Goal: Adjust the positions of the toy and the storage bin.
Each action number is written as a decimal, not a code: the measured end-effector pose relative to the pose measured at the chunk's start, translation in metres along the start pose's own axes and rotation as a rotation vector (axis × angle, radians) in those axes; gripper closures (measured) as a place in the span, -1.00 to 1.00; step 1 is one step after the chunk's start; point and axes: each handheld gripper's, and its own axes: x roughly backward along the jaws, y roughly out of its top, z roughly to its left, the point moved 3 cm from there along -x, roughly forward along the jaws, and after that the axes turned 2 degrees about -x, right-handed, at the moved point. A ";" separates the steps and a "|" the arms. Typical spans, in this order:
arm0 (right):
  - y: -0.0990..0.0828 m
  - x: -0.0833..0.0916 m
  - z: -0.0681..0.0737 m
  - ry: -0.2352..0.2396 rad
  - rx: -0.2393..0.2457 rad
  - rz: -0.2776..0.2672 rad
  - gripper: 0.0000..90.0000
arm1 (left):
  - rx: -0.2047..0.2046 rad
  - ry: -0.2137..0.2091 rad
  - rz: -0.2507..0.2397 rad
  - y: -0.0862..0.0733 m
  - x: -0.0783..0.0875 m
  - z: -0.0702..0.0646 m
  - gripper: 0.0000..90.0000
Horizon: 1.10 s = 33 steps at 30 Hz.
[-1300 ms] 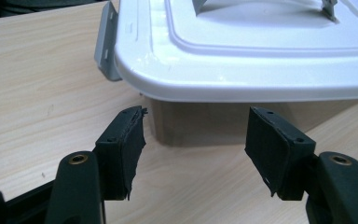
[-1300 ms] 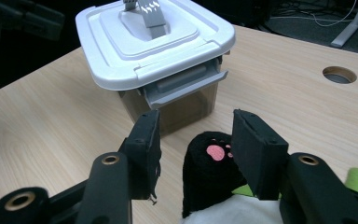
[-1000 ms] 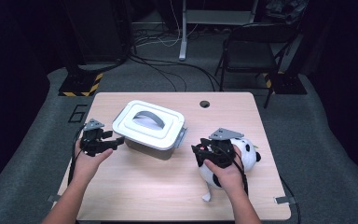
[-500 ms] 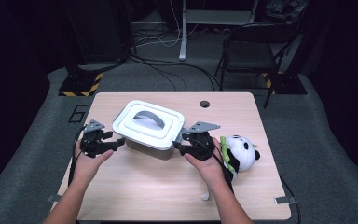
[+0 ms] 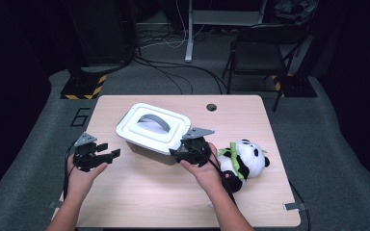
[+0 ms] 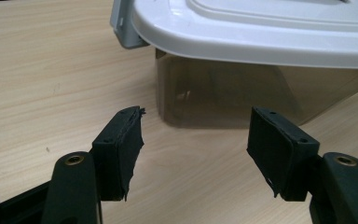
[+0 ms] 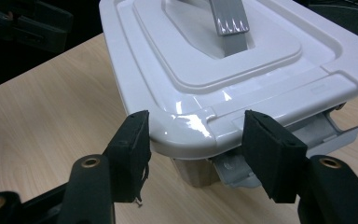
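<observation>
Both pairs of tongs are seen closing in on a lidded white storage box (image 5: 153,127) on the counter (image 5: 139,197). The right tongs (image 5: 177,153), whose jaws have just been opening and stand apart with nothing pressed between them, are held at the box's near right corner, the rounded lid edge (image 7: 186,130) lying just ahead of the pads and a grey latch (image 7: 284,144) hanging loose below it. The left tongs (image 5: 110,155) are also open and empty, a short way off the box's left end, where another grey latch (image 6: 126,32) is seen under the lid rim. If the lid is to be lifted, a slip is judged likely: the glossy curved corner offers the right pads little purchase, and a pinch there could skate off or drag the whole box across the counter, since the left tongs are not yet bracing it. Beyond the right hand, a plush panda (image 5: 244,159) lies beside the wrist and could be knocked by a sudden jerk.
</observation>
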 end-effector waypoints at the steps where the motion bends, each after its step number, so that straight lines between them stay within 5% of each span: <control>1: -0.001 0.000 0.001 -0.005 -0.002 -0.004 -0.08 | 0.004 0.000 -0.001 -0.001 0.000 0.001 -0.22; 8: -0.004 -0.004 0.004 -0.019 0.000 0.010 -0.19 | 0.016 0.003 0.000 -0.003 0.004 0.005 -0.22; 18: -0.001 -0.014 0.025 0.034 0.020 0.003 -0.14 | -0.001 0.004 -0.014 0.005 0.006 0.000 -0.23; 27: 0.003 -0.023 0.042 0.086 0.053 0.011 -0.11 | 0.018 -0.036 -0.009 0.021 -0.005 -0.021 -0.26; 33: 0.003 -0.004 0.048 0.071 0.087 0.002 -0.10 | 0.011 -0.009 -0.002 0.038 -0.016 -0.042 -0.40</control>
